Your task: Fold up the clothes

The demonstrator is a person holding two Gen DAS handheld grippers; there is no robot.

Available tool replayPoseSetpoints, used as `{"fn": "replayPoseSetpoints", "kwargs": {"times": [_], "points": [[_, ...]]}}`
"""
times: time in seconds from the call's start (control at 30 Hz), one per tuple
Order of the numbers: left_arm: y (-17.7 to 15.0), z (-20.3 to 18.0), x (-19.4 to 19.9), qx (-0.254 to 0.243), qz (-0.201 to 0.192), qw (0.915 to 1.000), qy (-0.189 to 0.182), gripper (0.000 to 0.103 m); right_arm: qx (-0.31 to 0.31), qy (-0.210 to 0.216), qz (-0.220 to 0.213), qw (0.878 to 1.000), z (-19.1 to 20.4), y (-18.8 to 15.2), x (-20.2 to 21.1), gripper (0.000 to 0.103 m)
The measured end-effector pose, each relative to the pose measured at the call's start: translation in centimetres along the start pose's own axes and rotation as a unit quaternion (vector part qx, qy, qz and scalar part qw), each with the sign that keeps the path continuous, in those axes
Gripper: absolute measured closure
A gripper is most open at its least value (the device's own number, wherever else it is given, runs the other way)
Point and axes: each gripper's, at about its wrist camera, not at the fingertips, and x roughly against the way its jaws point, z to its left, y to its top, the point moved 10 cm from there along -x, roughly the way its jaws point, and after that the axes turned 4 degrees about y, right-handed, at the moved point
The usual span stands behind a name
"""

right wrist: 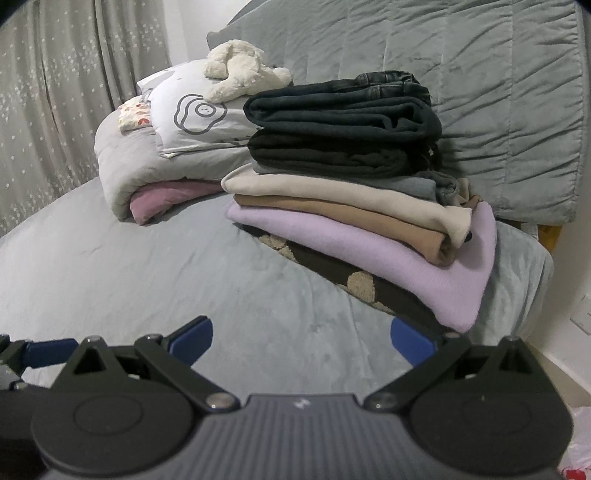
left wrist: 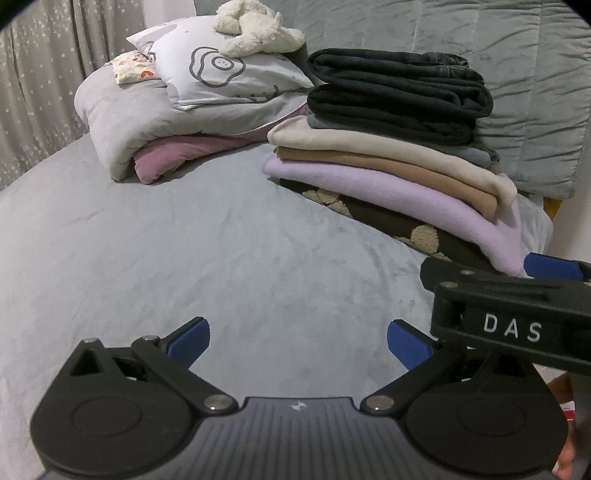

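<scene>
Two grippers are seen above a grey bed [left wrist: 184, 258]. The left gripper [left wrist: 298, 341] is held with its two blue fingers [left wrist: 190, 341] spread wide apart, and nothing is gripped between them; only bare bedding is seen in the gap. The right gripper [right wrist: 301, 341] is likewise spread wide and empty. In the left wrist view the right gripper's black body, marked "DAS", is seen at the near right, just beside the left one and overlapping its right finger.

One stack of folded clothes [right wrist: 351, 192] is set at the far right of the bed, well apart from both grippers. Six folded layers can be counted with fair confidence: a dark denim piece [right wrist: 343, 107] on top, a black piece [right wrist: 325, 155] under it, a cream piece [right wrist: 332, 192], a tan piece [right wrist: 340, 214], a lilac piece [right wrist: 369, 258], and at the bottom a dark brown piece with beige dots [right wrist: 362, 286]. A thin grey layer is glimpsed between the black and cream pieces, but whether it is a separate garment cannot be told.

To the left of the stack, one folded grey duvet [left wrist: 122, 118] with a pink inner side is seen. On it lie two pillows, one white pillow [left wrist: 221, 74] with a flower print and one small patterned pillow [left wrist: 133, 68], and one cream plush toy [left wrist: 255, 27] is laid on the white one. One grey starred curtain [right wrist: 48, 92] hangs at the far left, and one quilted grey headboard [right wrist: 498, 92] stands behind the stack.
</scene>
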Motion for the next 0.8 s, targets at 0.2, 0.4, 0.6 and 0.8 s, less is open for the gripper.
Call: {"fn": "replayPoseSetpoints", "kwargs": {"times": [0.2, 0.4, 0.6, 0.8], "points": [[-1.1, 1.2, -0.1, 0.005, 0.003, 0.9999, 0.015, 0.0, 0.01, 0.007, 0.004, 1.0, 0.9, -0.6, -0.5, 0.0], [-2.8, 5.0, -0.1, 0.027, 0.009, 0.9988, 0.039, 0.0, 0.034, 0.033, 0.01, 0.999, 4.3, -1.5, -1.6, 0.0], [-5.2, 10.9, 0.1, 0.06, 0.016, 0.9948, 0.08, 0.0, 0.069, 0.067, 0.017, 0.995, 9.4, -2.5, -2.9, 0.0], [-7.7, 17.4, 0.6, 0.099, 0.022, 0.987, 0.124, 0.0, 0.104, 0.102, 0.024, 0.989, 14.5, -3.5, -4.2, 0.0]]}}
